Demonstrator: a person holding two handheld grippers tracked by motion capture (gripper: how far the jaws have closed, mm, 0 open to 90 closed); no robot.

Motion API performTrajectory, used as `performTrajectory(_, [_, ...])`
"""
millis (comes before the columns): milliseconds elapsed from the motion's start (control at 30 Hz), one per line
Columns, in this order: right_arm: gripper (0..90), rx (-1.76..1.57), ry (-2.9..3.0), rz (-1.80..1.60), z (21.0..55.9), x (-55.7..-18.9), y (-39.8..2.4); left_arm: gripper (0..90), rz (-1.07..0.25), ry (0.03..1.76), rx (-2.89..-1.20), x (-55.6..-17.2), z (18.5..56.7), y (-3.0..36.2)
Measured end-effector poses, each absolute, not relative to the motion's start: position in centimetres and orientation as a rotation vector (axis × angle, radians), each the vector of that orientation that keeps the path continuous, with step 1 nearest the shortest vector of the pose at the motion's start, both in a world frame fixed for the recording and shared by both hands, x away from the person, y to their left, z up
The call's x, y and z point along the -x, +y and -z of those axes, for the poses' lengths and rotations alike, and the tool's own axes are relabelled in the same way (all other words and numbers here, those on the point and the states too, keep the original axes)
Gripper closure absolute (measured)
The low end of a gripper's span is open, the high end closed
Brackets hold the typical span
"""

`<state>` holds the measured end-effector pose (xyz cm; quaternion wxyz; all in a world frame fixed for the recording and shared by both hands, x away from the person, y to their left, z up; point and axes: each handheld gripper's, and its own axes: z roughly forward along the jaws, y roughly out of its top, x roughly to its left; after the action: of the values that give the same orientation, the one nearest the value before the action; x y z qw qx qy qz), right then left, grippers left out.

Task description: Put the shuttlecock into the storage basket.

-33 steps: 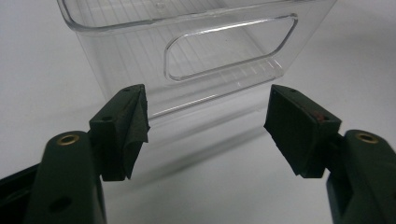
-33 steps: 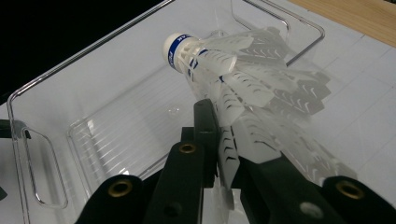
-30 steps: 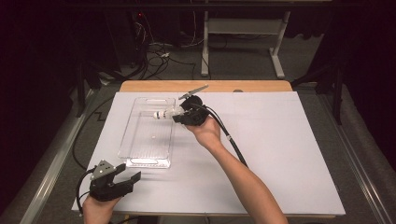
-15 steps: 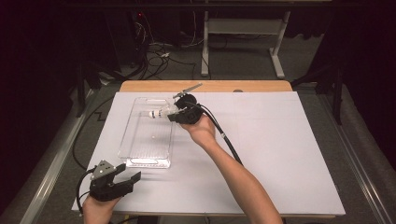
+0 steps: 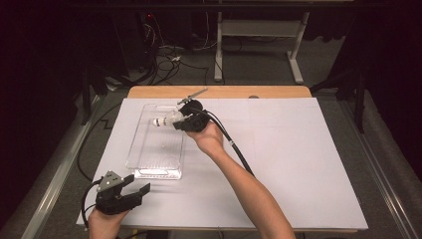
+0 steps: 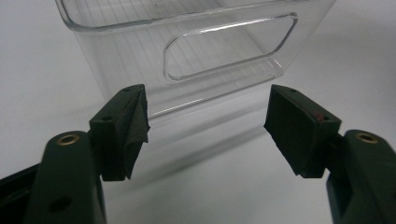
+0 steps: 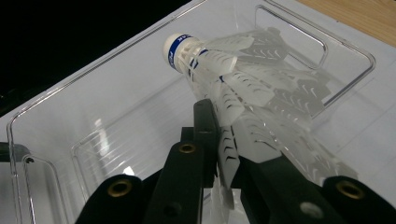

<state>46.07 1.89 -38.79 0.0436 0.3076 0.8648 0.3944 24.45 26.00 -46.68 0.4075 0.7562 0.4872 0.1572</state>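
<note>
The right gripper [image 5: 175,121] (clamped on the shuttlecock [image 7: 243,84]) held it over the clear bin [image 5: 144,154], apparently unreleased; the left gripper [image 5: 137,191] waited, jaws apart.

We see our two tools as matte black plastic bodies. The left tool [image 5: 130,191], at the lower left of the high view, carries a grey three-cornered plate on top, and a black cable loops from it. Its two black fingers [image 6: 122,130] are blocky, with brass-ringed screw holes and a small red mark on one. The right tool [image 5: 180,121], upper centre, trails a thick black cable. Our forearms are bare, unsleeved.
</note>
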Motion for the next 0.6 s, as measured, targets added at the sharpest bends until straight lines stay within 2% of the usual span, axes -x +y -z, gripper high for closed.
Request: performTrajectory(600, [88.4, -0.934, 2.681, -1.206, 39.6, -47.0, 4.8, 31.0, -0.393, 1.228, -1.899, -24.4, 46.7, 26.0])
